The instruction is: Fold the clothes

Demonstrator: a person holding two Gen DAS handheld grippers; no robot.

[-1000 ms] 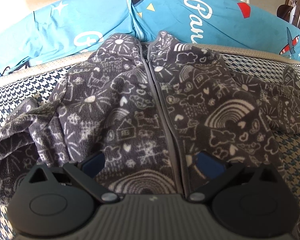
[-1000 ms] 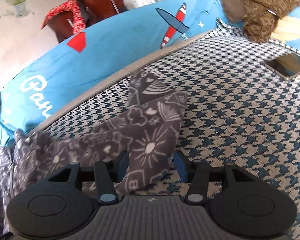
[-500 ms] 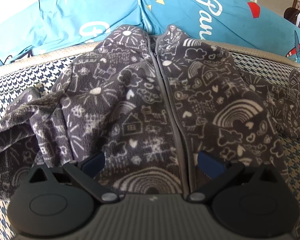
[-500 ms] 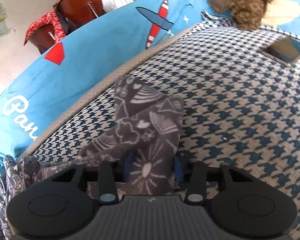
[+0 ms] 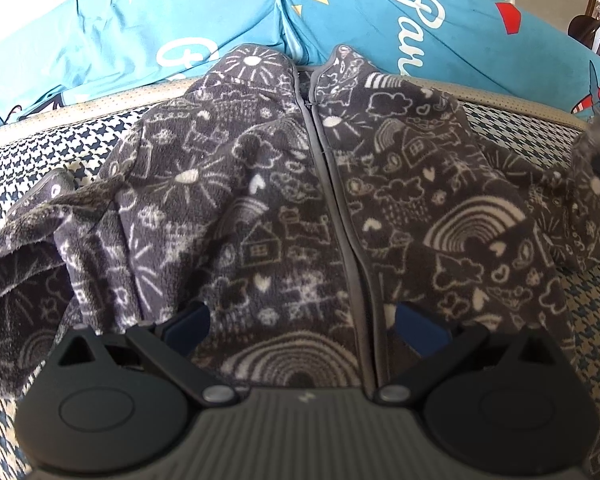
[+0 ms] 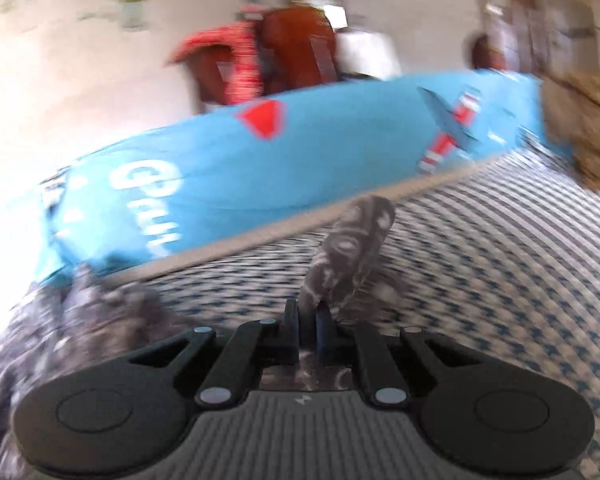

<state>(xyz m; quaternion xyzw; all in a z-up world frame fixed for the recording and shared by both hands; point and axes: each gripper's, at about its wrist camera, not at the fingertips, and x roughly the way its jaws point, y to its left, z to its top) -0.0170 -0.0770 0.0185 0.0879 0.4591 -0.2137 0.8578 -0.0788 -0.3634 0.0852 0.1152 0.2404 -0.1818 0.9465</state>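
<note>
A dark grey fleece jacket (image 5: 300, 208) covered in white doodles of suns, houses and rainbows lies front-up on the houndstooth bed cover (image 5: 592, 312), its zip (image 5: 332, 184) closed and running straight down the middle. The collar end of the jacket lies against the bright blue pillows (image 5: 120, 32) along the far edge of the bed cover. The sleeve to the left of the zip (image 5: 24, 240) lies bunched and folded over on itself beside the jacket's body.

The left gripper (image 5: 300, 326) hangs over the jacket's hem, its jaws spread wide on either side of the zip, with nothing pinched between them.

The right gripper (image 6: 308, 330) is closing on the other sleeve (image 6: 348, 252); its pads have come nearly together with the cuff squeezed between them, and the end of that sleeve stands up from the jaws, off the bed cover. This view is smeared with motion blur. Beyond the pillows from the jacket stands a brown wooden chair (image 6: 296, 52) with a red cloth (image 6: 216, 60) draped on it, and a brown furry thing (image 6: 580, 120) sits at the far right corner of the bed cover.
</note>
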